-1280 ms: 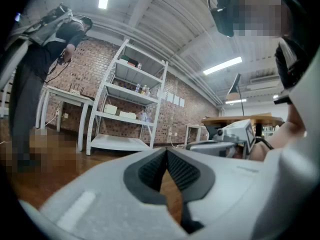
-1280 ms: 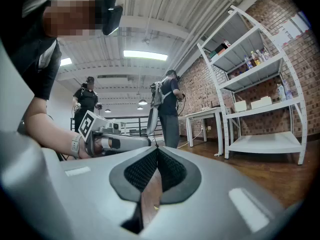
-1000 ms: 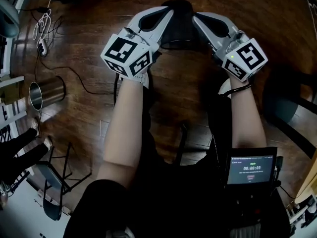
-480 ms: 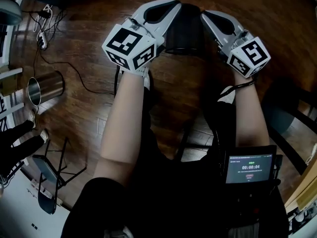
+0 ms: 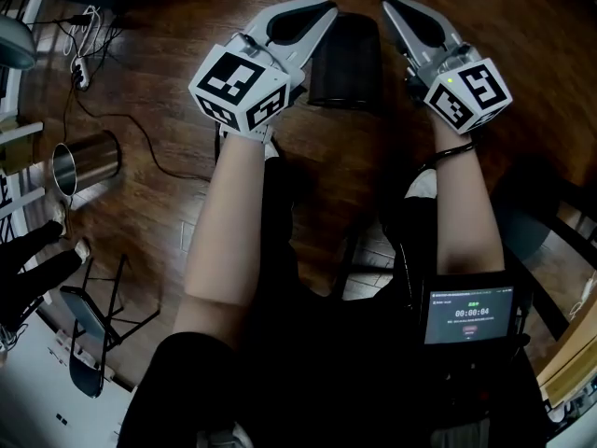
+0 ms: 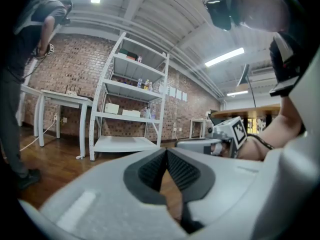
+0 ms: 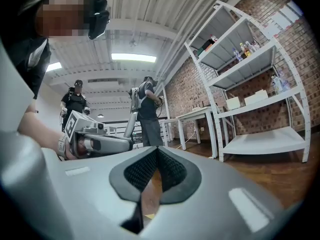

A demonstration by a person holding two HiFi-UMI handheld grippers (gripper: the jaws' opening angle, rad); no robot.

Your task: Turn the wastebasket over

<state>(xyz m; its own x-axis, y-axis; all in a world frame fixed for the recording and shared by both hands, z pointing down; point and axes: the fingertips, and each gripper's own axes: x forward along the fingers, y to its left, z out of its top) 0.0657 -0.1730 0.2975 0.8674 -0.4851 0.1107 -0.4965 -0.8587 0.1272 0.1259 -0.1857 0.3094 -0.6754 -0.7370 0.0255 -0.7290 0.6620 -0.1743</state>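
Below my head camera, a dark wooden plank floor (image 5: 522, 26) fills the view. At top centre, a black rectangular wastebasket (image 5: 345, 59) sits on it between my two grippers. My white left gripper (image 5: 328, 9) is just beside the basket's left side, jaws pressed together with nothing between them. My right gripper (image 5: 389, 6) is just beside its right side, likewise closed and empty. A shiny steel cylinder (image 5: 86, 168) sits well apart, far left.

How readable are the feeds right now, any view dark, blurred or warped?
Head view: dim, the black wastebasket nearly merges with the dark floor. Left gripper view: bright, strip light blown out, corners vignetted. Right gripper view: strong fisheye bows the shelving; wastebasket unseen.
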